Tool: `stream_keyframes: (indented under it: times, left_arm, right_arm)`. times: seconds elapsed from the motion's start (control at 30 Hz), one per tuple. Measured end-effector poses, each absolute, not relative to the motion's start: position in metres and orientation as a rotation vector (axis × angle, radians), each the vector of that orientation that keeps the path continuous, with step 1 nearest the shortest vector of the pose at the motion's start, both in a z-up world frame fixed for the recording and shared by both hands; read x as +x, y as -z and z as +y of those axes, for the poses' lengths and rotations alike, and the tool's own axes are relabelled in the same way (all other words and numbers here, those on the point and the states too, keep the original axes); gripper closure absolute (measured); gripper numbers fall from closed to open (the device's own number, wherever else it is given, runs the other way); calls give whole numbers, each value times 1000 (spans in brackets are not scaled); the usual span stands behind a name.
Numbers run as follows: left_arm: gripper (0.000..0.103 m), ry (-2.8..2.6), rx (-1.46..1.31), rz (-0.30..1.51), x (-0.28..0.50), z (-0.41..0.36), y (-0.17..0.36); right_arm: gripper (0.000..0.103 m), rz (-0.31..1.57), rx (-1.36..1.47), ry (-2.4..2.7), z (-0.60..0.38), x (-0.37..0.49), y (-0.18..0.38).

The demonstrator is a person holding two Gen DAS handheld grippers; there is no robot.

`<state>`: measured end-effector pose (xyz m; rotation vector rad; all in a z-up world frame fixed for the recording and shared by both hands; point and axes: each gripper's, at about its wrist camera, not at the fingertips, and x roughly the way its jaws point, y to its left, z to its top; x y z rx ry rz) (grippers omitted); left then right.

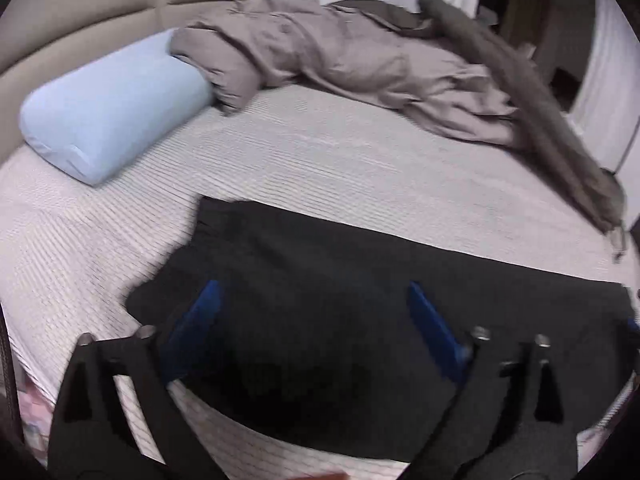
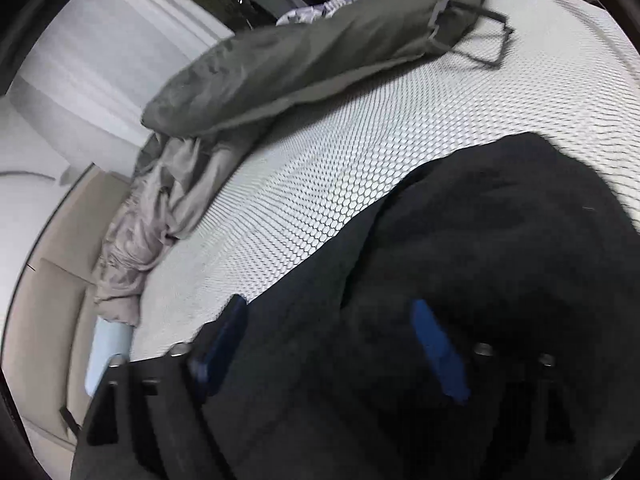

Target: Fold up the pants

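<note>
We saw black pants [image 1: 340,300] flat on mesh mattress [image 1: 320,160]; left gripper [image 1: 314,304] and right gripper [image 2: 332,320] jaws wide, holding nothing, above fabric.

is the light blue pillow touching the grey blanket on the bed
Touching. The left wrist view shows the grey blanket's bunched end lying over the far end of the light blue pillow, with no gap between them.

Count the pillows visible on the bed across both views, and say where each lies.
1. The light blue pillow lies at the headboard, its end under the grey duvet. More may be hidden beneath the duvet.
</note>
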<state>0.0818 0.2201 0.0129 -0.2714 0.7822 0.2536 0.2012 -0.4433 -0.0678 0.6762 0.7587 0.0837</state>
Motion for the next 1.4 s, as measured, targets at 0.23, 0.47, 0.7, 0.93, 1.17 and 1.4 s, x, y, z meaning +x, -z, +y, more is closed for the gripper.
stream_keyframes:
  times: [0.23,0.47,0.7,0.93,1.17,1.4]
  left_arm:
    - [1,-76,-231,824,69,109,-1]
    - [1,39,-259,868,71,51,36]
    - [1,1,-228,900,97,51,56]
    - [1,-14,-113,930,103,45,71]
    - [1,-9,-110,923,101,39,69]
    - [1,86,-145,890,94,24,54]
  right_arm:
    - [7,715,626,-26,-483,127,41]
    - [7,668,615,153,-534,70,62]
    - [33,716,844,125,-580,67,109]
    - [89,599,852,67,-591,74,92]
    - [72,682,831,225,-608,76,102]
    - [53,725,852,96,-591,55,114]
